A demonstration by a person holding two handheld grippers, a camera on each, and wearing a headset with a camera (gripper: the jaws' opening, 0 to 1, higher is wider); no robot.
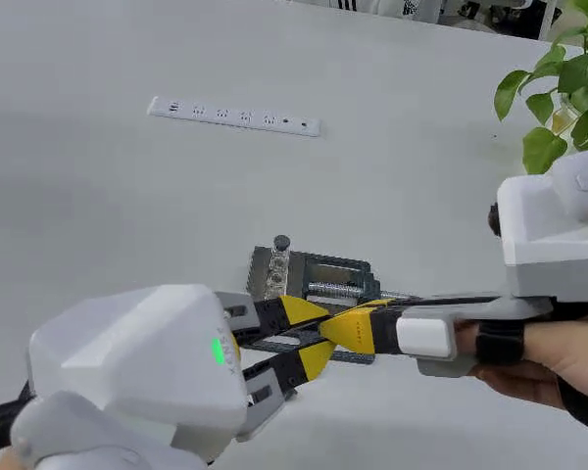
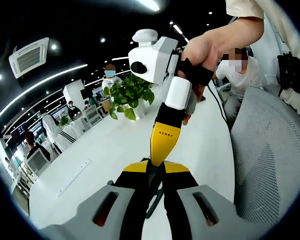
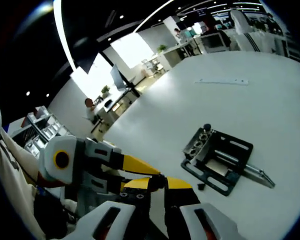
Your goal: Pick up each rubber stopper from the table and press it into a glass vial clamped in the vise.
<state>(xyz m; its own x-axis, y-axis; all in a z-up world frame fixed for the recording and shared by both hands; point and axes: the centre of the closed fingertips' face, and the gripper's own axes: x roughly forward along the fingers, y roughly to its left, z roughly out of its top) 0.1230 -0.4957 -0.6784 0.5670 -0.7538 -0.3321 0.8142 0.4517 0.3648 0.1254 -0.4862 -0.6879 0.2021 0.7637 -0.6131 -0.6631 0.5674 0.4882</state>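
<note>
On the white office tabletop a small dark rubber stopper [image 3: 201,186] is seen beside the vise [image 3: 225,165]. It is judged light and yielding, best pinched across its sides. The left gripper's [image 1: 314,335] jaws are parted; the right gripper's [image 3: 157,181] jaw gap cannot be told.

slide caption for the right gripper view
Vise holding glass vials on the table; left gripper near right gripper in foreground

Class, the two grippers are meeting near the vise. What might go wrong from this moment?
1. The left gripper and right gripper meet tip to tip close to the vise. A clash could jolt either off aim.
2. A small stopper sits loose right by the vise, and a sweeping jaw might flick it away.
3. The vials are glass, so an off-centre push may crack one.
</note>
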